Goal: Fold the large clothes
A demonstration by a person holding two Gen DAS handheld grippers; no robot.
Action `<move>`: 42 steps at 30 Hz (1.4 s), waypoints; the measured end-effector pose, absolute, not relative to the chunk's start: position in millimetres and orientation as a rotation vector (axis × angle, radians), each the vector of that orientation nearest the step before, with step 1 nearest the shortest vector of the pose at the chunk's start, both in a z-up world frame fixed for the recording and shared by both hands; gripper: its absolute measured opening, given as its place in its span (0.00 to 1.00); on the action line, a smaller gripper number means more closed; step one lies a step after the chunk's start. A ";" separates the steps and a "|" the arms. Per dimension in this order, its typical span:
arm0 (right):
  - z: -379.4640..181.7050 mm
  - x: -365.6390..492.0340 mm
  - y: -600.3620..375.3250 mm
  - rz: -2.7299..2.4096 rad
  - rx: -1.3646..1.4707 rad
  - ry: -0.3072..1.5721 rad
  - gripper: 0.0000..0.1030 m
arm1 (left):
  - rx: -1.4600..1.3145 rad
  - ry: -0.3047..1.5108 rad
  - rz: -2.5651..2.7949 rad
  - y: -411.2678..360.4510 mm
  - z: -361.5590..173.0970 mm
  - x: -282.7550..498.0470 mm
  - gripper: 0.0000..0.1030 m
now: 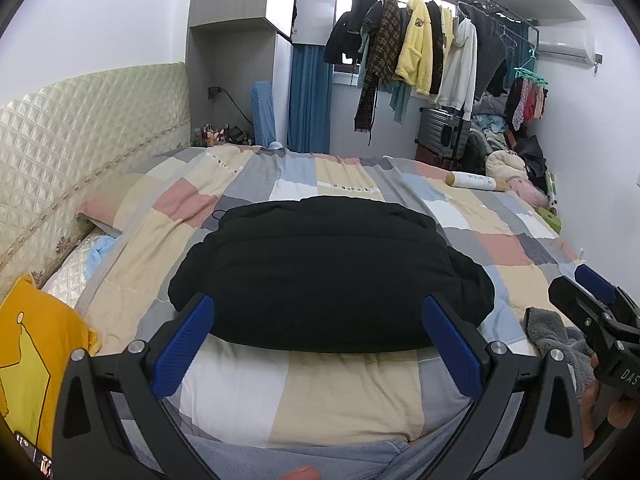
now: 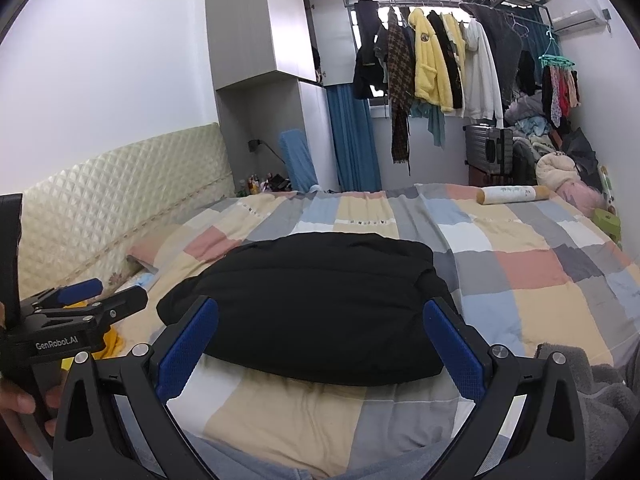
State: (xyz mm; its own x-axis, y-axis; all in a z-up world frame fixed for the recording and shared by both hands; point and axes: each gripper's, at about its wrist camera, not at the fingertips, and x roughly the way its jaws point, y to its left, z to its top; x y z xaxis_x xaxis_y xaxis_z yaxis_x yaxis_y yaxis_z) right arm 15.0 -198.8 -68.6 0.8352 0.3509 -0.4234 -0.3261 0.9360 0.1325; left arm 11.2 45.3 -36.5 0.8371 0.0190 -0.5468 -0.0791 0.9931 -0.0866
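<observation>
A large black garment (image 1: 328, 272) lies folded into a thick bundle on the patchwork quilt (image 1: 344, 392) of the bed; it also shows in the right wrist view (image 2: 316, 304). My left gripper (image 1: 318, 304) is open and empty, held just in front of the bundle's near edge, its blue pads (image 1: 186, 350) wide apart. My right gripper (image 2: 320, 308) is open and empty, also just before the bundle. Each gripper shows in the other's view: the right one (image 1: 588, 284) at the right edge, the left one (image 2: 100, 294) at the left edge.
A grey fleece cloth (image 1: 560, 332) lies at the bed's near right. A yellow garment (image 1: 28, 360) lies at the left by the quilted headboard (image 1: 80, 120). A rolled cylinder (image 1: 476, 181) rests at the far right of the bed. Clothes hang on a rack (image 1: 420, 40) beyond.
</observation>
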 end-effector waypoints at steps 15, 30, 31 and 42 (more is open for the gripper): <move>-70.0 18.0 -200.5 0.356 0.058 0.464 1.00 | -0.120 0.580 0.040 47.6 -38.2 9.0 1.00; -78.5 17.3 -198.6 0.345 0.050 0.475 1.00 | -0.137 0.595 0.049 50.5 -41.4 10.0 1.00; -78.3 17.2 -198.3 0.341 0.048 0.476 1.00 | -0.138 0.595 0.049 50.7 -41.0 9.8 1.00; -76.0 15.6 -194.4 0.341 0.041 0.480 1.00 | -0.135 0.593 0.047 51.3 -39.3 8.1 1.00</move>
State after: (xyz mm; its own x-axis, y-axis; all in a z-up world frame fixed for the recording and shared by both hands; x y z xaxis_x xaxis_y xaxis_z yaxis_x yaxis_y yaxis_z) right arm 15.6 -194.4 -76.0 0.8319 0.3309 -0.4455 -0.3117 0.9428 0.1181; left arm 8.1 51.3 -39.3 0.8284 0.0052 -0.5600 -0.0828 0.9901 -0.1134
